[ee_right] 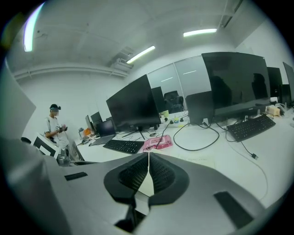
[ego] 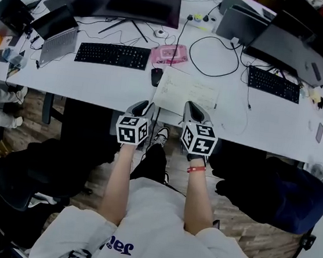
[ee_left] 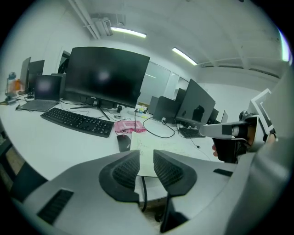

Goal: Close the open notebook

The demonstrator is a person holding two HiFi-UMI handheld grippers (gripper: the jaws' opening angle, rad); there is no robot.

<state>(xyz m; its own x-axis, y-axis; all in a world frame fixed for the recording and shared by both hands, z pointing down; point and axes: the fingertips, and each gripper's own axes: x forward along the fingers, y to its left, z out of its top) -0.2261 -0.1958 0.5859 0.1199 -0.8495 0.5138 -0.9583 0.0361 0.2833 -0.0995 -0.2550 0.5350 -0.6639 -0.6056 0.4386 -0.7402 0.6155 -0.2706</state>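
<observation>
Claws first: our left claw (ee_left: 146, 153) has its two jaws a little apart with nothing between them, and our right claw (ee_right: 148, 158) has its jaws pressed together on nothing. Both hang by the near edge of the white desk (ego: 97, 82), just in front of the open notebook (ego: 186, 92), which lies flat with its pages up. Past it we see a black mouse (ego: 156, 76) at its left corner and a pink case (ego: 169, 53) behind, but we cannot tell what is inside.
</observation>
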